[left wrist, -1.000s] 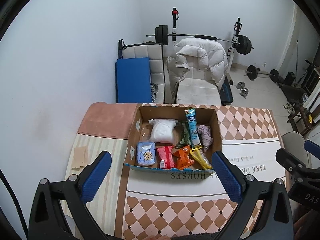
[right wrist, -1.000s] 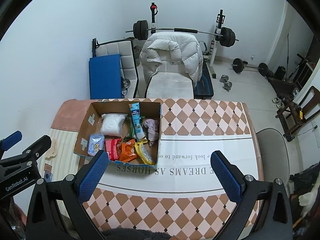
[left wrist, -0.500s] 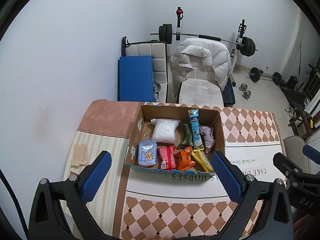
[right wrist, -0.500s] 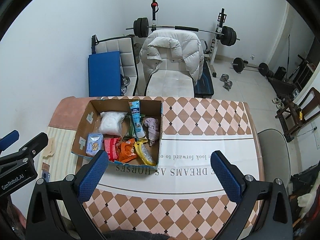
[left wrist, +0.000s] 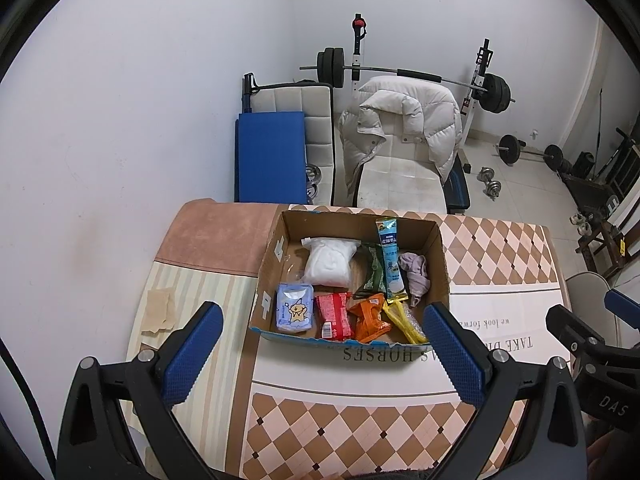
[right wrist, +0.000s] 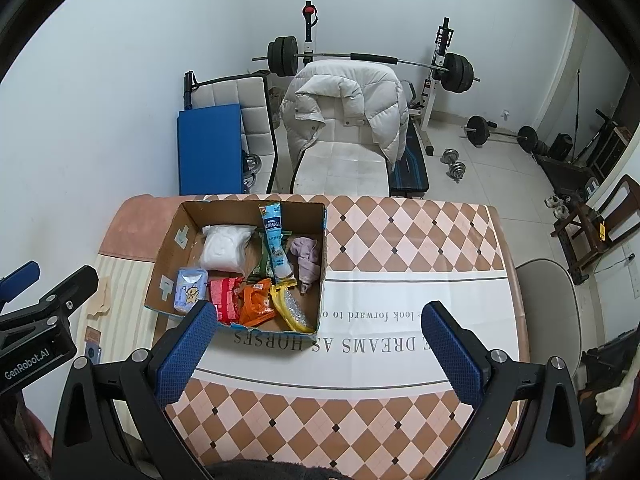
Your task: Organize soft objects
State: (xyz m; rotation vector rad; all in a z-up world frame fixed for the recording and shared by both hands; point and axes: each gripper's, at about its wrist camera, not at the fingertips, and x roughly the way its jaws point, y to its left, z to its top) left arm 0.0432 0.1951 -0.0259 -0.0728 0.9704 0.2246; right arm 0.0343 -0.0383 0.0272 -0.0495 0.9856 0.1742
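An open cardboard box [left wrist: 437,248] [right wrist: 170,248] sits on the table and holds several soft items. Among them are a white bag [left wrist: 330,260] [right wrist: 224,251], a blue tissue pack [left wrist: 295,312] [right wrist: 190,290], a red packet [left wrist: 334,314] [right wrist: 225,294], an orange packet [left wrist: 370,314] [right wrist: 258,303], a blue tube sachet [left wrist: 391,260] [right wrist: 275,240], a yellow packet [left wrist: 402,318] [right wrist: 290,308] and a mauve cloth [left wrist: 416,272] [right wrist: 306,256]. My left gripper [left wrist: 322,354] hovers open in front of the box. My right gripper [right wrist: 316,344] hangs open to the right of it, empty.
The table carries a checked cloth [right wrist: 400,232] with printed words and a striped mat [left wrist: 188,292] at the left. Behind it stand a chair with a white puffer jacket [left wrist: 404,128], a blue pad [left wrist: 270,160] and a barbell rack [left wrist: 400,76]. A grey chair [right wrist: 548,300] is at the right.
Both views have drifted slightly, so the box sits a little lower and more central in the left wrist view. Both grippers stay open and the box contents are unchanged.
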